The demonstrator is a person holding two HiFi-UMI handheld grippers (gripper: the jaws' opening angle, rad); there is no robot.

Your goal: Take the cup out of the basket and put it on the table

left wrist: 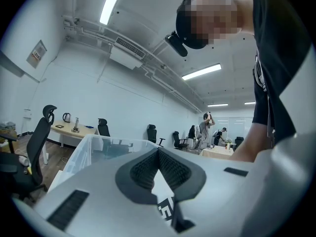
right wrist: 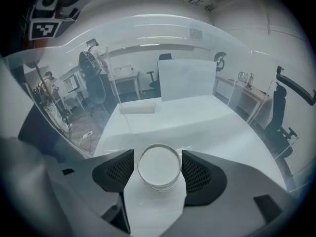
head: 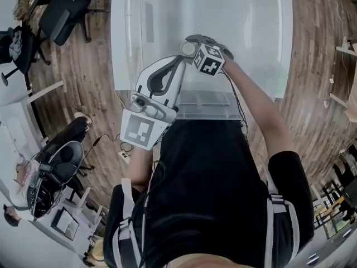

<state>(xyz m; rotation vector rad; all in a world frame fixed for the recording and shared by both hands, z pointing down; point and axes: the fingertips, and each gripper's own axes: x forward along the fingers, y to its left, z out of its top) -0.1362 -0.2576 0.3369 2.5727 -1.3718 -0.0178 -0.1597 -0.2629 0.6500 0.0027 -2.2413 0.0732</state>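
Note:
In the right gripper view a clear glass cup (right wrist: 158,167) stands upright on the white table (right wrist: 197,117). My right gripper (right wrist: 158,166) is open around it, with a thin gap between each black pad and the glass. The clear plastic basket (head: 205,100) sits at the table's near edge; its curved wall (right wrist: 64,102) shows to the left of the cup. In the head view the right gripper's marker cube (head: 210,60) hangs over the table just beyond the basket. My left gripper (left wrist: 158,151) is raised near the body, tilted upward, its pads meeting with nothing between them.
A white roll-like object (right wrist: 138,108) and an upright white panel (right wrist: 187,78) lie farther back on the table. Office chairs (head: 64,13) and cables stand on the wooden floor at the left. Other people (left wrist: 205,130) are far across the room.

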